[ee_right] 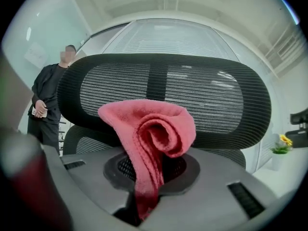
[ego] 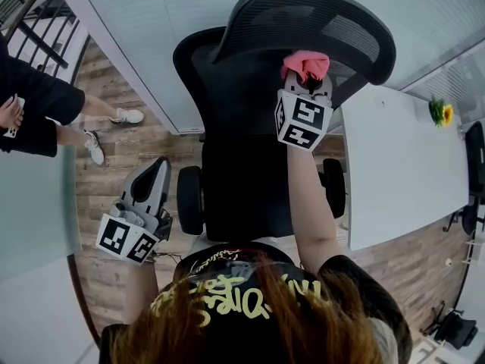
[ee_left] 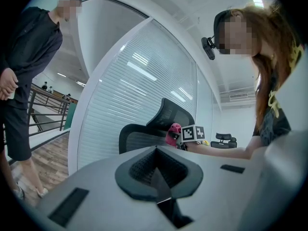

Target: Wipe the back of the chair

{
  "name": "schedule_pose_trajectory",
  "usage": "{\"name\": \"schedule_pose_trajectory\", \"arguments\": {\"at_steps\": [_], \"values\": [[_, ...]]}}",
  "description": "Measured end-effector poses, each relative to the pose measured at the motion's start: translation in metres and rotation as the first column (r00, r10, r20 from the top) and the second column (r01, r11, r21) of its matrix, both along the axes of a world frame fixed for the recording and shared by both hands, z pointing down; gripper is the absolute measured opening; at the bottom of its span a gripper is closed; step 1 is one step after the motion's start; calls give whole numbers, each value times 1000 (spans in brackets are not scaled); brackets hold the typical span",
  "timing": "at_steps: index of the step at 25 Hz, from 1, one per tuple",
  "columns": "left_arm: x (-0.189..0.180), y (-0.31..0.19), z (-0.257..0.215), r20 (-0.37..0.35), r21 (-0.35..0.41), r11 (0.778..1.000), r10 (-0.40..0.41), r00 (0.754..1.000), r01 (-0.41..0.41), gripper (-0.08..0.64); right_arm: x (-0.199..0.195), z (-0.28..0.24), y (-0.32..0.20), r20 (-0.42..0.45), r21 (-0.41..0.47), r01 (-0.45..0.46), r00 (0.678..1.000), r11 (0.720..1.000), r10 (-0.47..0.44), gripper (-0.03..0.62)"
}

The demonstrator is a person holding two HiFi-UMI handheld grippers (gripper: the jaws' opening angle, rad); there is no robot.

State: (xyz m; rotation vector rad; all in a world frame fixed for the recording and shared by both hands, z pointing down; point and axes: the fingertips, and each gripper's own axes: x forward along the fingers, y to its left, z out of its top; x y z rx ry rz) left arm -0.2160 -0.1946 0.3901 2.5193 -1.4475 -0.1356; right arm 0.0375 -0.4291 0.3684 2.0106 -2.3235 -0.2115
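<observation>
A black mesh office chair [ego: 242,105] stands straight ahead of me, its headrest [ego: 326,21] at the top. My right gripper [ego: 307,84] is shut on a pink cloth [ego: 306,64], held up against the back of the chair just below the headrest. In the right gripper view the bunched cloth [ee_right: 154,134] rises out of the jaws, with the headrest [ee_right: 216,95] close behind it. My left gripper [ego: 157,171] hangs low to the left of the chair, shut with nothing in it. From the left gripper view the chair [ee_left: 144,134] and the cloth [ee_left: 172,134] lie ahead.
A white table [ego: 402,165] runs along the chair's right, with a small flower pot [ego: 440,113] at its far end. A curved glass wall with blinds [ego: 151,21] stands behind the chair. A person in black [ego: 34,105] stands at far left beside a railing. Wood floor lies below.
</observation>
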Motion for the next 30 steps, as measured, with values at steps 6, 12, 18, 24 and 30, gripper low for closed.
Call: {"name": "schedule_pose_trajectory", "arguments": {"at_steps": [6, 12, 18, 24, 30], "values": [[-10, 1, 0, -3, 2, 1000, -4, 1000, 4, -9, -23, 2, 2, 9, -15, 29, 1000, 999, -29, 69], [-20, 1, 0, -6, 4, 1000, -10, 1000, 10, -9, -44, 2, 3, 23, -26, 60, 998, 998, -59, 69], [-29, 4, 2, -8, 5, 1000, -24, 1000, 24, -9, -68, 3, 8, 26, -39, 113, 993, 993, -112, 69], [-36, 8, 0, -10, 10, 999, -34, 999, 34, -9, -89, 4, 11, 53, -50, 154, 987, 987, -152, 69], [-42, 13, 0, -8, 12, 999, -49, 999, 50, -10, -107, 5, 16, 53, -56, 198, 979, 979, -195, 69]]}}
